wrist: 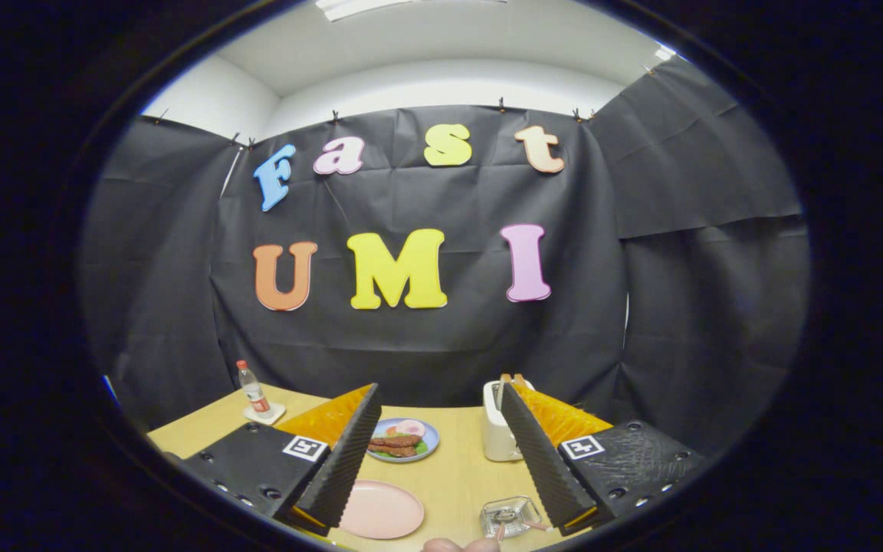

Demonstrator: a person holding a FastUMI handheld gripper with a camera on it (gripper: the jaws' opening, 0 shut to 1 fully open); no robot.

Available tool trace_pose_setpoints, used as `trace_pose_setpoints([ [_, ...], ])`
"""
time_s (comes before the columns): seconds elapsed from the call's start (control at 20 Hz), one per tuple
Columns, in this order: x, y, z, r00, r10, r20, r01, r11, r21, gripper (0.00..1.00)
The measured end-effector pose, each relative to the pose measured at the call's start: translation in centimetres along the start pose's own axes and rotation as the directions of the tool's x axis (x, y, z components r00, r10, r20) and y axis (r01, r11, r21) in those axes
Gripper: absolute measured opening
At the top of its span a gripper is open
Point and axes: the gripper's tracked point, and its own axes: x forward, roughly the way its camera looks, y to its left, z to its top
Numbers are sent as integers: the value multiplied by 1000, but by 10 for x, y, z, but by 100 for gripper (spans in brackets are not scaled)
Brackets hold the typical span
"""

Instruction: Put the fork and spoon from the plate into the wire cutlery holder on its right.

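Observation:
My gripper (438, 391) is held high above the wooden table (457, 475), open, with nothing between its fingers. Below and between the fingers lies a pink plate (380, 510); its visible surface looks bare. To the plate's right, close to the right finger, stands the small wire cutlery holder (509, 515). Thin pinkish handles (537, 527) show at the holder; they are too small to tell fork from spoon.
Further back sits a blue plate of food (403, 439), and to its right a white toaster (497, 425) with toast in it. A bottle (254, 389) stands on a coaster at the table's far left. A person's fingertips (461, 545) show at the near edge.

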Motion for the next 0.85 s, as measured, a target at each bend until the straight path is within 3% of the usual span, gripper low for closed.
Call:
trace_pose_setpoints([
  [0.85, -7, 1, 7, 999, 5, 36, -5, 1000, 0, 94],
])
